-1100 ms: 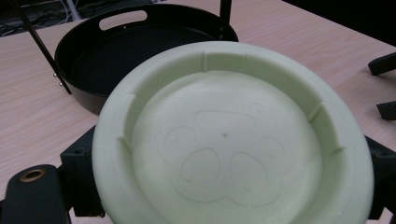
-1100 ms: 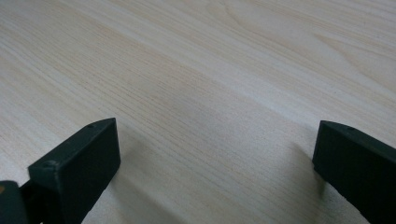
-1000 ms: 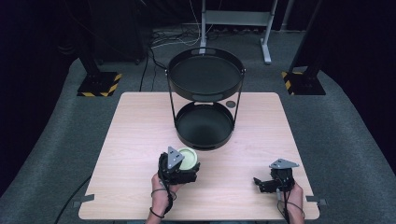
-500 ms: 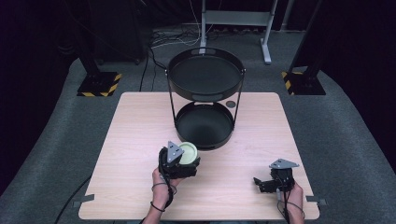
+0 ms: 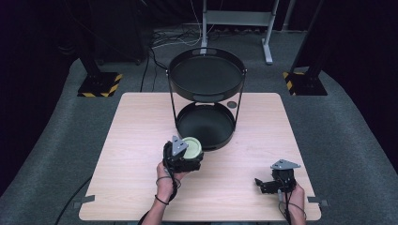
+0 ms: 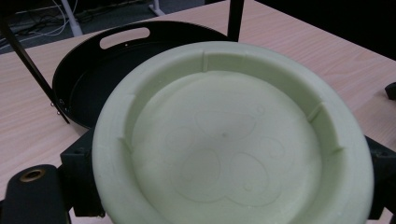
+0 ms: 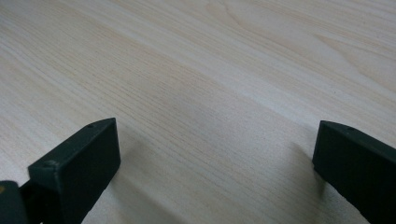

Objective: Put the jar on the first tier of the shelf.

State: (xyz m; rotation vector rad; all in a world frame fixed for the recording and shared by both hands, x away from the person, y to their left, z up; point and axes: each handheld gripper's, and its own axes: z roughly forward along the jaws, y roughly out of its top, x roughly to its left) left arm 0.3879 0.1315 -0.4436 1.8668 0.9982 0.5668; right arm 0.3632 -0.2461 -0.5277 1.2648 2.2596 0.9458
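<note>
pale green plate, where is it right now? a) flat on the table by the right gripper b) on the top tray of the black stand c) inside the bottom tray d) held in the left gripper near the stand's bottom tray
d: the left gripper holds the pale green plate between its jaws, just in front of the bottom tray.

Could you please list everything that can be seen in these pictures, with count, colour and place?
Plate: one, pale green, clamped between the left gripper's jaws, just in front of the stand's lower tray.
Stand: one, black, two round trays on thin legs, at the table's far middle.
Table: one, light wood, centre of the room.
Weighted feet: two, black with yellow stripes, on the floor at the table's far corners.
Cables: several, light and dark, on the grey floor behind the table.
Metal frame: one, grey, at the back.
Left gripper: one, black, near middle of the table.
Right gripper: one, black, jaws apart, low over the table's near right.
</note>
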